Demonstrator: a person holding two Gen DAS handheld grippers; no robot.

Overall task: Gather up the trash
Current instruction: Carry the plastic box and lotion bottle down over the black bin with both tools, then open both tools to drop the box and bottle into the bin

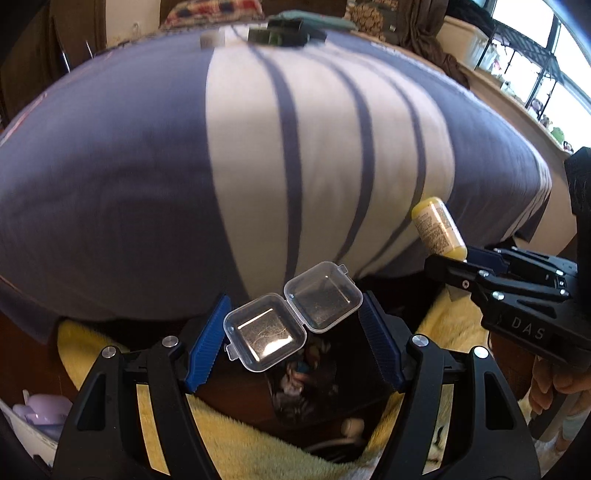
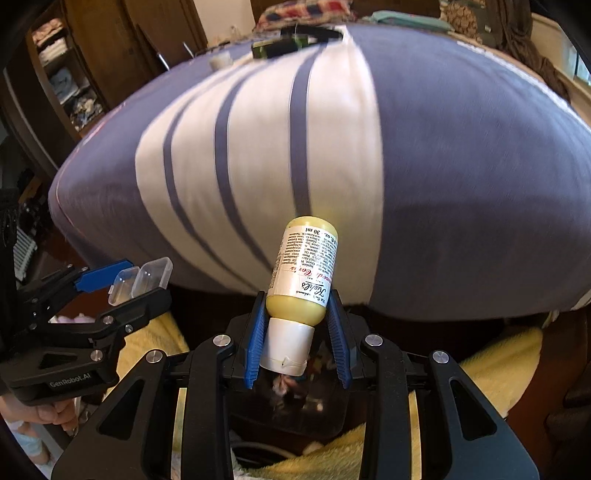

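My left gripper (image 1: 293, 314) is shut on a small clear plastic hinged case (image 1: 291, 314) that lies open between its blue pads, above a dark bin (image 1: 306, 391) holding scraps. My right gripper (image 2: 297, 317) is shut on a small yellow lotion bottle (image 2: 304, 273) with a white cap, held cap-down over the same dark bin (image 2: 295, 406). The bottle also shows in the left wrist view (image 1: 439, 230) at the right, held by the right gripper (image 1: 454, 264). The case (image 2: 142, 280) and left gripper (image 2: 110, 291) show at the left of the right wrist view.
A bed with a purple and white striped cover (image 1: 258, 155) fills the background. Dark green objects (image 1: 280, 33) and a small white object (image 2: 220, 59) lie at its far edge. A yellow fluffy towel (image 2: 495, 369) surrounds the bin. A wooden wardrobe (image 2: 110, 55) stands at the back left.
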